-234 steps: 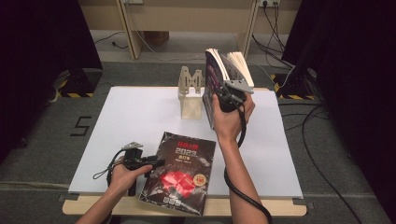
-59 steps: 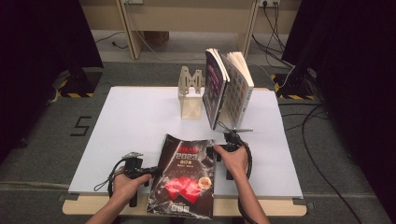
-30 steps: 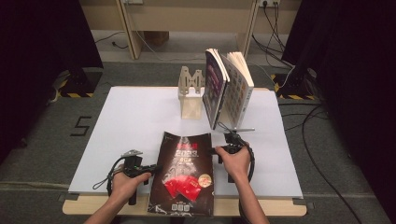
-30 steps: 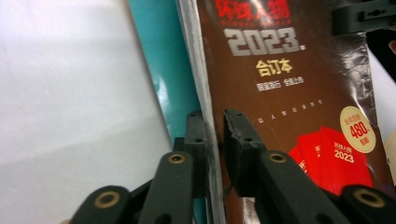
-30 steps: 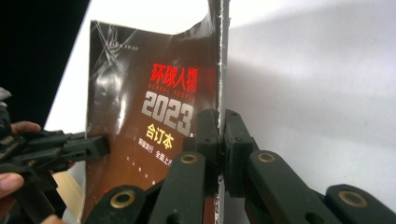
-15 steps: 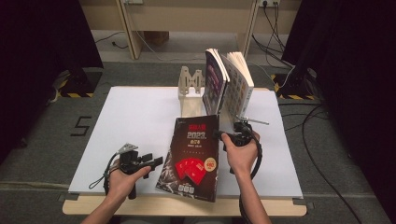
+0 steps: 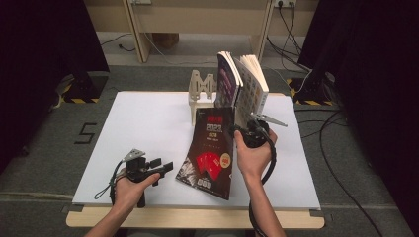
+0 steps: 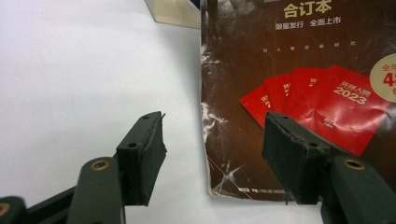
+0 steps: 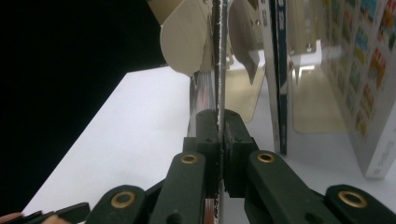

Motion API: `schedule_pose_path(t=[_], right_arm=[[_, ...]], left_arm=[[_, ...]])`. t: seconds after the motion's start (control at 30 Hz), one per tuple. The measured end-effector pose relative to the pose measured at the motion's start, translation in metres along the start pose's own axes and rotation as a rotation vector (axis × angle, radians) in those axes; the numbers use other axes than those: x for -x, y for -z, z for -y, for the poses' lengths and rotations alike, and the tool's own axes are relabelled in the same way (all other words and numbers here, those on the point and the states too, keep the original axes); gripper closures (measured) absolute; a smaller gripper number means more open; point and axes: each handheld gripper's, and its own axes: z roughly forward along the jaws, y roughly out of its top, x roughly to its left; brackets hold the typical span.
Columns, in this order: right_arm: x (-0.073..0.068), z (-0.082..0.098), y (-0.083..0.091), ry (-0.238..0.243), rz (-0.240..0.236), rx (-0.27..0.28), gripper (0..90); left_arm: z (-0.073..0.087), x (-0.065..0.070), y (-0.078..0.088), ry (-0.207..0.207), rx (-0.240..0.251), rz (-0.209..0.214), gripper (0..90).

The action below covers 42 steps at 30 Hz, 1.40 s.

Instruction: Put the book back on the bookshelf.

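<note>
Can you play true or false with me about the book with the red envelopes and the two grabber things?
1. The right hand-held gripper is shut on the dark book. True.
2. The dark book lies flat on the table. False: it is lifted and tilted, standing up off the white table.
3. The left hand-held gripper is squeezing the book. False: its jaws have just been opening and stand wide apart, with the book's corner beyond them and not pinched.
4. Two other books stand upright at the back of the table. True.
5. A beige stand sits beside those books. True.
</note>
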Motion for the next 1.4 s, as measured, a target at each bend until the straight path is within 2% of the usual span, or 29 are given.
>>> schedule_pose_path(t=[0.13,0.2,0.3,0.37,0.5,0.57,0.83,1.17,1.4], right_arm=[[-0.006,-0.002,-0.003,0.009,-0.008,0.036,87.5],[-0.009,-0.004,-0.004,0.018,0.000,0.052,87.4],[-0.012,-0.006,-0.005,0.020,0.000,0.071,87.5],[-0.015,-0.008,-0.005,0.023,0.004,0.085,87.4],[-0.020,-0.011,-0.007,0.039,0.006,0.108,87.5],[-0.022,-0.012,-0.008,0.050,0.005,0.121,87.5],[-0.030,-0.018,-0.013,0.074,0.006,0.168,87.4],[-0.034,-0.026,-0.019,0.084,0.021,0.188,87.5],[-0.035,-0.031,-0.023,0.076,0.023,0.210,87.5]], left_arm=[[-0.001,0.002,-0.001,-0.040,0.008,0.022,43.9],[-0.002,0.004,-0.001,-0.064,0.009,0.017,46.6],[-0.002,0.005,-0.003,-0.077,0.004,0.029,47.7],[-0.002,0.006,-0.004,-0.081,0.003,0.022,48.0],[-0.004,0.007,-0.005,-0.052,0.011,0.047,47.5],[-0.005,0.008,-0.006,-0.067,0.015,0.050,47.3],[-0.009,0.014,-0.010,-0.085,0.020,0.068,47.1],[-0.011,0.014,-0.013,-0.075,0.025,0.071,47.0],[-0.020,0.018,-0.015,-0.080,0.038,0.077,46.6]])
